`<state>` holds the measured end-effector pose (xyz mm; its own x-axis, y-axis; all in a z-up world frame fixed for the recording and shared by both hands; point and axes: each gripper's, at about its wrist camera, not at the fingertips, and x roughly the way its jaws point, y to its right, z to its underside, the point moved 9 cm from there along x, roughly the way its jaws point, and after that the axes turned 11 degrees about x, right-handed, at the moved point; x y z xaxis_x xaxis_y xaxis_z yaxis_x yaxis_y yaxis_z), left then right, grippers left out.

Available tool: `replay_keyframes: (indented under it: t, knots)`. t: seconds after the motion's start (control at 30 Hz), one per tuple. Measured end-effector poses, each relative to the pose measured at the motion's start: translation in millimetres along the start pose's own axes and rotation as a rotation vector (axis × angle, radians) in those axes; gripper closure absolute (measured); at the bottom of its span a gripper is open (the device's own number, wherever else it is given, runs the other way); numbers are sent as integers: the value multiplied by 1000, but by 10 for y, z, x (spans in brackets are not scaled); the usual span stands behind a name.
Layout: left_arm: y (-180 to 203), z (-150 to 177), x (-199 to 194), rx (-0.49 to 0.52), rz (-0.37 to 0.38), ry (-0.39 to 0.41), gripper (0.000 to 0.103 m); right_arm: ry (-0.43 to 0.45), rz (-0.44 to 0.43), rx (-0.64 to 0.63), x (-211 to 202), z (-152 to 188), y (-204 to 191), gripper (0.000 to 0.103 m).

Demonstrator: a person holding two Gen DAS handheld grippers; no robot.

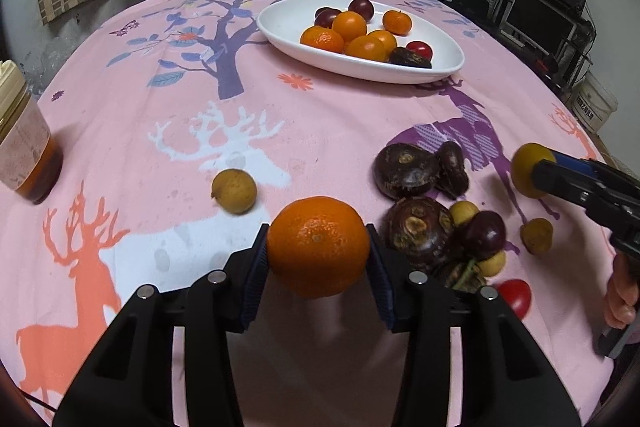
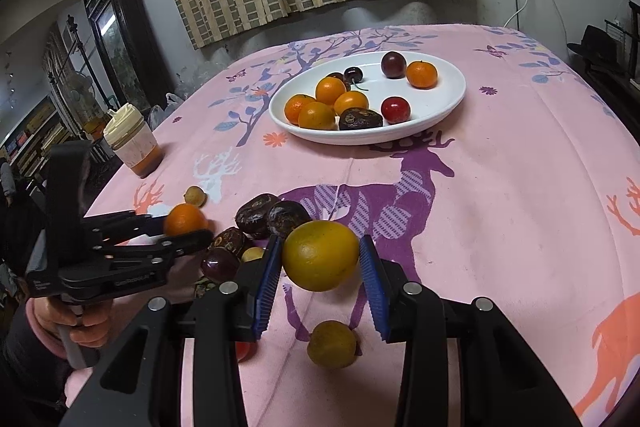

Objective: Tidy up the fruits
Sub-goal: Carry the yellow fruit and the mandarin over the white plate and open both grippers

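Left wrist view, left hand-held gripper (image 1: 318,259) clamping round, glossy, dimpled orange tangerine (image 1: 318,247)

A pink cloth (image 1: 340,131) printed with purple, white and orange deer is seen. An orange mandarin (image 1: 318,247), a yellow-green fruit (image 2: 320,255), dark brown chestnuts (image 1: 406,169) and a white plate (image 1: 280,23) are noted. Blue pads (image 2: 374,287) are observed.

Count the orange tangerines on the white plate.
5 tangerines on the plate. In the right wrist view, one sits apart at the far right. Four bunch at the left. Another could be hidden behind the bunch.
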<state>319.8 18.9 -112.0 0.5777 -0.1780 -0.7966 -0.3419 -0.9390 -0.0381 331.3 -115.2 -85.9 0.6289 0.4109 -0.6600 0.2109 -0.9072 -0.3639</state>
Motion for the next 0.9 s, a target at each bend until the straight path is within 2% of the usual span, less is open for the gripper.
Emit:
replay_keyframes:
  t: [0.07,0.13,0.23,0.3,0.43,0.63,0.67,0.7,0.73,0.77,0.9]
  knots:
    - [18,-37,-105,14,25,10,58,9,-13,8,-15,-37,-3,63]
    - [14,-231,-216,23,64,32,58,21,-35,33,-26,-137,7,63]
    - [-19,-733,-282,17,105,86,58,80,-10,54,-8,-457,71,63]
    - [-27,-1098,-207,28,99,115,58,113,3,65,70,-727,117,63]
    - [-16,-1711,195,48,79,116,58,151,38,66,352,-1214,217,63]
    - [-68,-2118,837,32,54,37,56,127,47,84,792,-1483,398,60]
    - [-91,-2126,885,20,42,27,41,130,48,75,828,-1500,396,53]
    - [-150,-2132,896,-4,11,28,24,132,49,63,852,-1505,384,32]
    - [-179,-2119,864,-14,-3,43,19,133,56,57,842,-1486,372,27]
    - [-191,-2102,787,-12,-8,68,14,133,58,55,810,-1457,365,27]
    - [-181,-1819,350,65,-27,116,7,84,39,8,622,-1254,229,25]
